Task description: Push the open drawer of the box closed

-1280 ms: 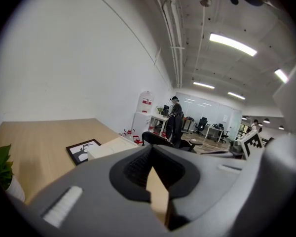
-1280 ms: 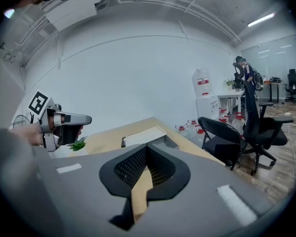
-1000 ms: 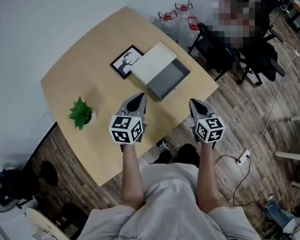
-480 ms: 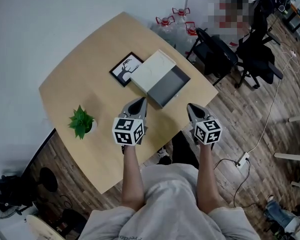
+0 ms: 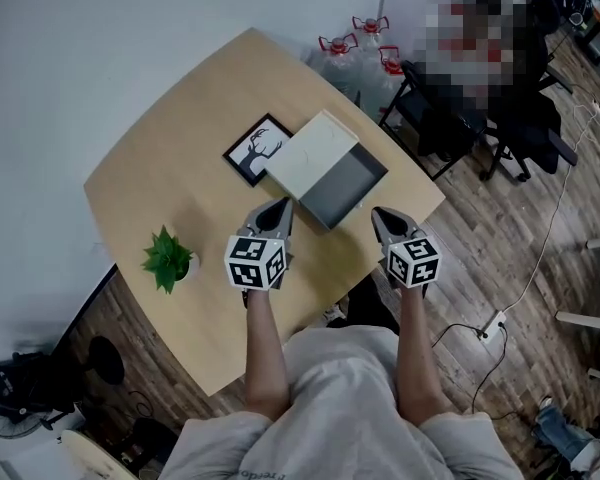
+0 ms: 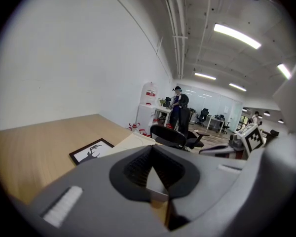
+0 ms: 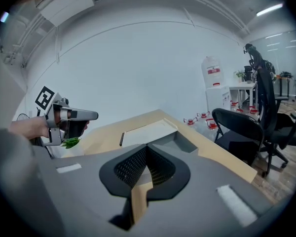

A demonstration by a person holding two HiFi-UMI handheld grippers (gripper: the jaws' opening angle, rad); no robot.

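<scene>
I'm at the approach step. Both hand-held grippers, left [image 5: 275, 211] and right [image 5: 382, 220], hover pressed together and empty, just below the drawer [image 5: 348, 190] standing open from the box [image 5: 310, 150] at frame centre. Next I'd press its front squarely inward.

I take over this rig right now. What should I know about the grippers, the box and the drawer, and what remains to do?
Left gripper: jaws together, empty, held above the table near the drawer's front corner.
Right gripper: jaws together, empty, just off the table edge, to the right of the drawer.
Box: on the table beside a framed picture. Its grey drawer is pulled out towards the person and looks empty.
Done: both grippers are brought near; neither touches the drawer.
Left: set a gripper against the drawer front and push it into the box until it is closed.
</scene>
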